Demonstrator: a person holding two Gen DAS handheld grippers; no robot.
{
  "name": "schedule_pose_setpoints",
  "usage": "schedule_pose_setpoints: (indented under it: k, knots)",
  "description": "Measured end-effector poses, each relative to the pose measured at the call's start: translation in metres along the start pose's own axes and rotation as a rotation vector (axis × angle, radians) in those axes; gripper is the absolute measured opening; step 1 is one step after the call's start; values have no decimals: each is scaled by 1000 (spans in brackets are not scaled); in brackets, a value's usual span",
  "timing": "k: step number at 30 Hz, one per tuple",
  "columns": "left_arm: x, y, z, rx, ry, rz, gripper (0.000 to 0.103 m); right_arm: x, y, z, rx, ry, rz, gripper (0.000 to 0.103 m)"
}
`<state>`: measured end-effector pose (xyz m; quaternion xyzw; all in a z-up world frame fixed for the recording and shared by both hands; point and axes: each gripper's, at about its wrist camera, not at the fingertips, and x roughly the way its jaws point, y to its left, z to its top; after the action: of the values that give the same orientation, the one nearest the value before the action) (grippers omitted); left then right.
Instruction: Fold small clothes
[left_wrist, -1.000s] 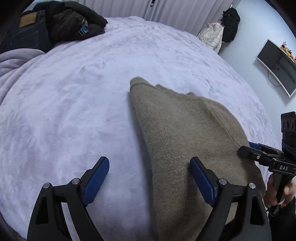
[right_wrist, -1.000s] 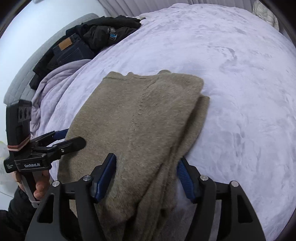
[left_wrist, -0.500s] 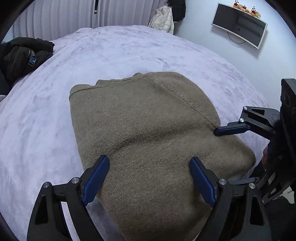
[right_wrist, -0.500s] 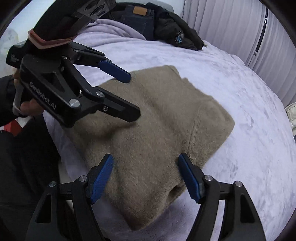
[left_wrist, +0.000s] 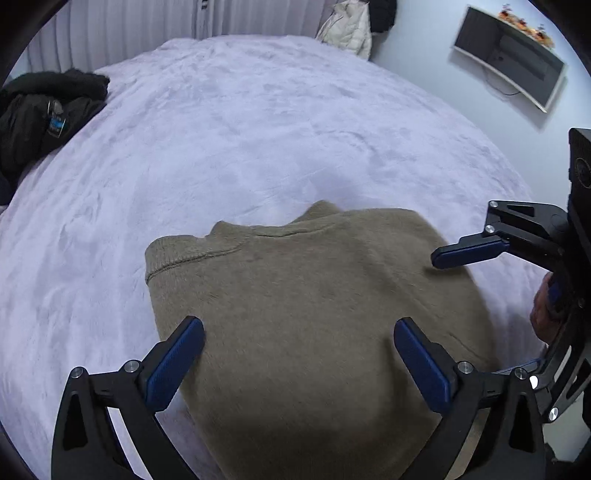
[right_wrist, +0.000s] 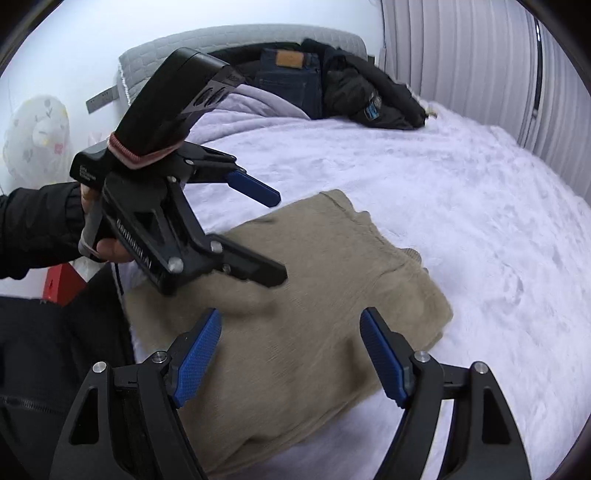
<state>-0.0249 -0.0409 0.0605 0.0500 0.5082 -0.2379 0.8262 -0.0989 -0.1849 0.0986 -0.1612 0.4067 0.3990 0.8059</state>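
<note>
A folded olive-brown knit sweater (left_wrist: 303, 302) lies on the pale lilac bed cover (left_wrist: 258, 129), near its front edge; it also shows in the right wrist view (right_wrist: 314, 295). My left gripper (left_wrist: 299, 350) is open and empty, held just above the sweater's near part. It also shows in the right wrist view (right_wrist: 273, 236), hovering over the sweater's left side. My right gripper (right_wrist: 291, 350) is open and empty above the sweater's near right part. It also shows at the right edge of the left wrist view (left_wrist: 476, 310).
A pile of dark clothes (left_wrist: 40, 114) with jeans (right_wrist: 288, 81) lies at the bed's head by a grey headboard (right_wrist: 221, 40). A monitor (left_wrist: 513, 66) hangs on the wall. A pale jacket (left_wrist: 351, 29) hangs beyond the bed. Vertical blinds (right_wrist: 480, 74) stand behind.
Both grippers have pulled back and lifted a little from the sweater. The sweater now lies lower in the left wrist view. The right wrist view has turned further toward the headboard.
</note>
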Motion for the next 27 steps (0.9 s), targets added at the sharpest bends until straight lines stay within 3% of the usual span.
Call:
schedule_pose_setpoints:
  k: [4,6,8,11,14,17,20,23,27]
  knots:
    - [41,35,6,-101,95,29,103,49,-50,6,79,128,-47,80]
    - [38,42,6,-141,93,14,103,59,-72,0,157,139,15,83]
    - [21,38,4,-139,57,60,103,52,-75,-1,194,114,3,83]
    - [-20,21,-13,-79,-28,23,103,14,-43,-4,138,40,-62,83]
    - [-54,-13,-48,41,-79,-64,103,-24,5,-17,25,-37,-26,84]
    - [-67,-46,-83,175,-95,-103,103,-38,58,-27,-104,-33,37,84]
    - [-58,-59,-110,241,-62,-62,103,-22,93,-37,-198,35,73,84]
    - [-55,-58,-125,261,-70,9,103,-1,108,-60,-246,118,21,84]
    - [-59,-45,-135,199,-51,12,103,-9,107,-74,-210,88,15,84]
